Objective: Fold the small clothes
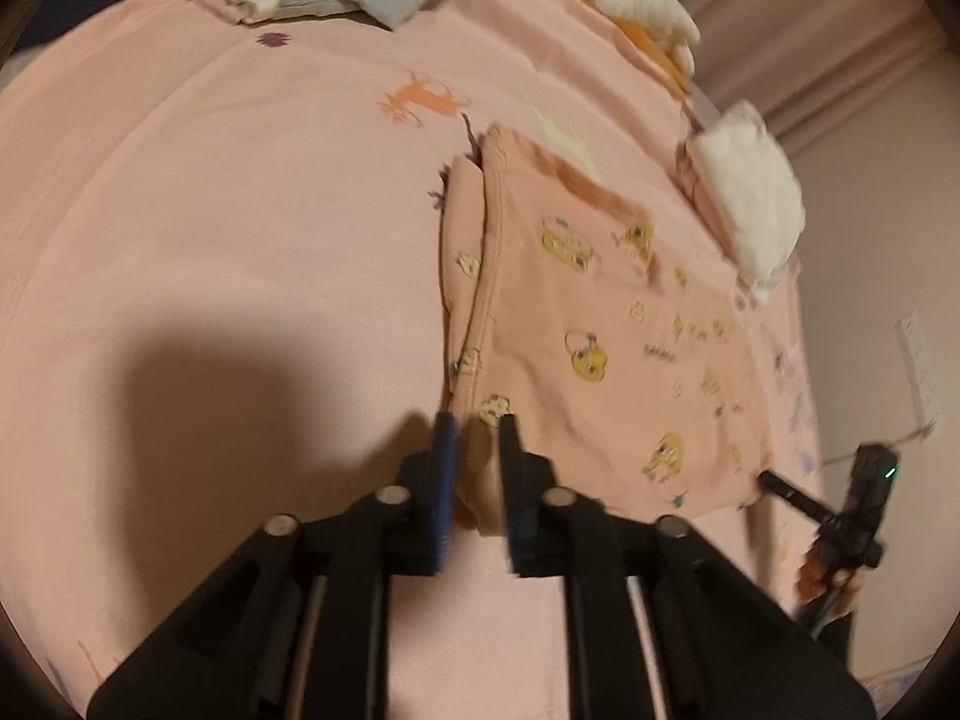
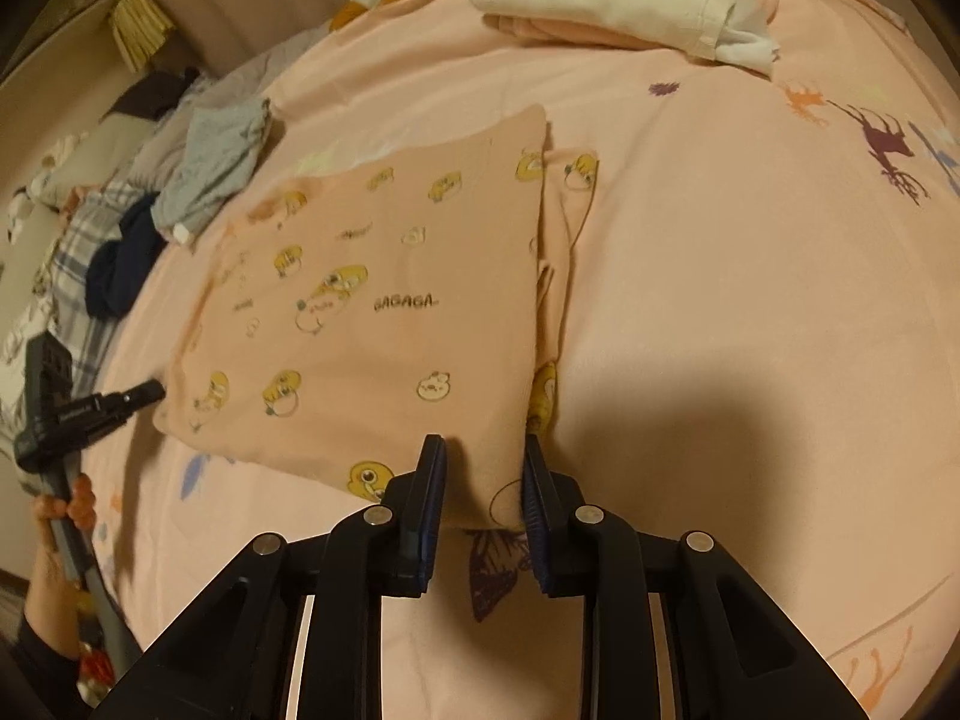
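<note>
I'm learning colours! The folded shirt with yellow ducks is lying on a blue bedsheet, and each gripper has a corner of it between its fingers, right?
Nearly. The bedsheet is pink, not blue, as the right wrist view shows. The rest holds.

- A folded garment [image 2: 372, 312] lies on the bed [image 2: 750, 300].
- Each gripper sits at a near corner of it.
- A folded stack [image 2: 618, 0] lies behind it.
- Loose clothes [image 2: 216, 168] lie to its left in the right wrist view.
</note>
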The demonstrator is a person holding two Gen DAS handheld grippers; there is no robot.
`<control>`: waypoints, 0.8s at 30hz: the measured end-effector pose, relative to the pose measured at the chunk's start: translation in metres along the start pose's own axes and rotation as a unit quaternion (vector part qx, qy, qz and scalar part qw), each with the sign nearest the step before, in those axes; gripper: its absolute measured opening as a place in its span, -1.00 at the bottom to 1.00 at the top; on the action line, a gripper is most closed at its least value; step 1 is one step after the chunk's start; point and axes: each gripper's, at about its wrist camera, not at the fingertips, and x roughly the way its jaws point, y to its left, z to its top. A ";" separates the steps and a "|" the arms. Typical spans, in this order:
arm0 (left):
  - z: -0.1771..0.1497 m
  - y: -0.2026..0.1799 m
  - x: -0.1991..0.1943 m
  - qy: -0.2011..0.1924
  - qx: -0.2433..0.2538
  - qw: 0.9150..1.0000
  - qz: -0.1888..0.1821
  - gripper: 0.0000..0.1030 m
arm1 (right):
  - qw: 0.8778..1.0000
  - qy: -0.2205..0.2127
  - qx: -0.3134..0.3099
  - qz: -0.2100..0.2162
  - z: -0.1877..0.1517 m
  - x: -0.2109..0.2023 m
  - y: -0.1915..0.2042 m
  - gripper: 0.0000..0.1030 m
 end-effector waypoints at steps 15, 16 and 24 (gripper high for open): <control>0.001 -0.007 0.023 0.019 0.007 1.000 0.007 -0.37 | 1.000 0.015 0.004 0.012 -0.001 0.014 0.003 -0.36; 0.000 -0.009 0.024 0.018 0.011 1.000 0.020 -0.46 | 1.000 0.017 0.003 0.013 -0.001 0.016 0.002 -0.36; -0.008 -0.021 0.016 0.003 0.035 0.997 0.067 -0.87 | 1.000 0.020 -0.001 -0.004 -0.002 0.014 0.005 -0.81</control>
